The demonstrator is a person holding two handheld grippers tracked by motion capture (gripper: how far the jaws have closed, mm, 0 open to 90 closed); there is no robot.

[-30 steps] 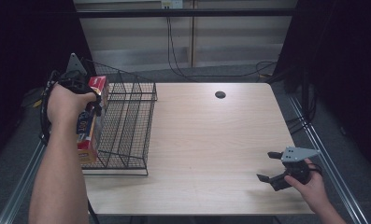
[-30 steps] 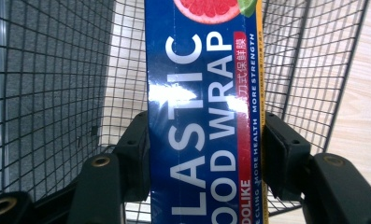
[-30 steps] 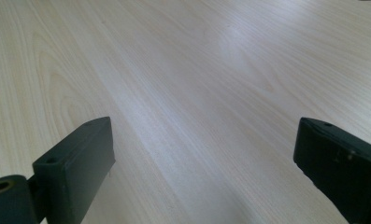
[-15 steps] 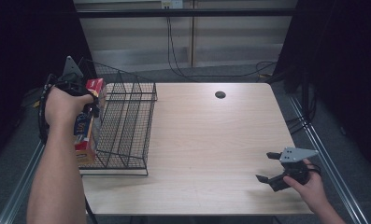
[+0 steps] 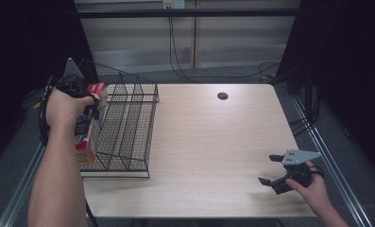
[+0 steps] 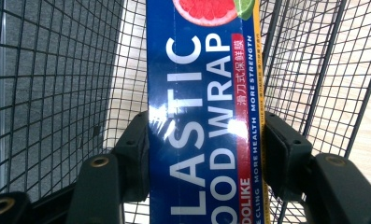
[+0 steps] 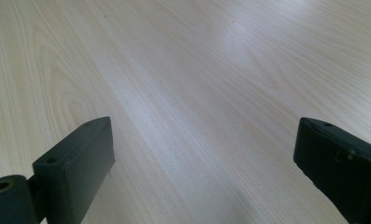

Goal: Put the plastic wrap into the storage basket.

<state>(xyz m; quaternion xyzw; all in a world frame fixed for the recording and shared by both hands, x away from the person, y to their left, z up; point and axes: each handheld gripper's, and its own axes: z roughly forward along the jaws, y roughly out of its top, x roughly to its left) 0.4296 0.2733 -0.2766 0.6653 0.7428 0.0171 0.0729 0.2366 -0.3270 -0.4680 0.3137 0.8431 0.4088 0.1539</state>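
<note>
A long blue box of plastic food wrap (image 5: 85,142) with a red end stands nearly upright in the left end of a black wire rack (image 5: 128,127). My left gripper (image 5: 87,109) is shut on it around its upper part. In the left gripper view the two black pads (image 6: 136,144) press on both long sides of the box (image 6: 204,93), with the rack's mesh (image 6: 57,70) all around. My right gripper (image 5: 268,169) rests near the table's front right corner, held by a hand. Its jaws stand wide open over bare wood (image 7: 197,70) with nothing between them.
The wooden table (image 5: 213,142) has a small dark round hole (image 5: 222,96) near its back edge. Metal rails run along both sides of the table. Cables lie on the floor behind it, in front of a low shelf.
The left hand has eased the box slightly lower in the rack. The right gripper has kept still.
</note>
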